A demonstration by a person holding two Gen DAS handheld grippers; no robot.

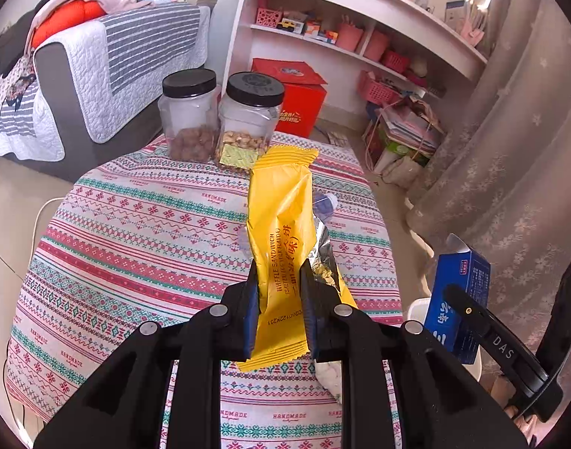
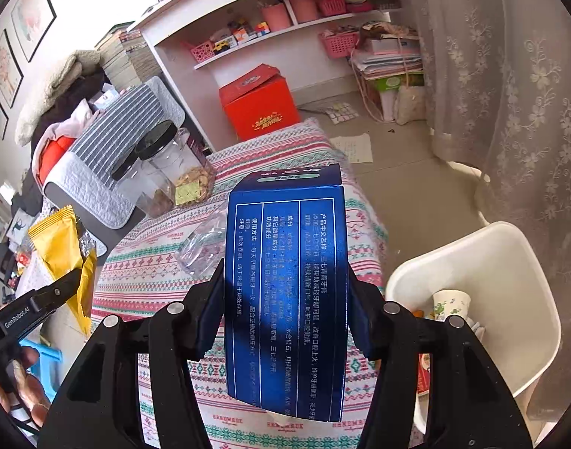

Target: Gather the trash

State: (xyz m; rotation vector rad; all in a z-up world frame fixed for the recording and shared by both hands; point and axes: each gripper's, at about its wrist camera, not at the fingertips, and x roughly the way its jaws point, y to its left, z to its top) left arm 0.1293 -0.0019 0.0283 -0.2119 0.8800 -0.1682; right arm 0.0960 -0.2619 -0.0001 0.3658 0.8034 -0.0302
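My left gripper [image 1: 279, 277] is shut on a yellow snack wrapper [image 1: 281, 224], held above the patterned tablecloth [image 1: 135, 232]. The wrapper also shows at the left of the right wrist view [image 2: 60, 247]. My right gripper [image 2: 285, 273] is shut on a blue toothpaste box [image 2: 287, 292], held above the table's right edge. The box also shows at the right of the left wrist view [image 1: 459, 299]. A crumpled clear plastic bottle [image 2: 203, 243] lies on the table beyond the box. A white trash bin [image 2: 510, 292] with a paper cup [image 2: 450, 303] inside stands on the floor to the right.
Two black-lidded clear jars [image 1: 218, 119] of snacks stand at the table's far edge. A red carton [image 1: 300, 97] sits on the floor behind them, under white shelves [image 1: 360, 37]. A sofa [image 1: 98, 86] is at left, a lace curtain [image 1: 517, 131] at right.
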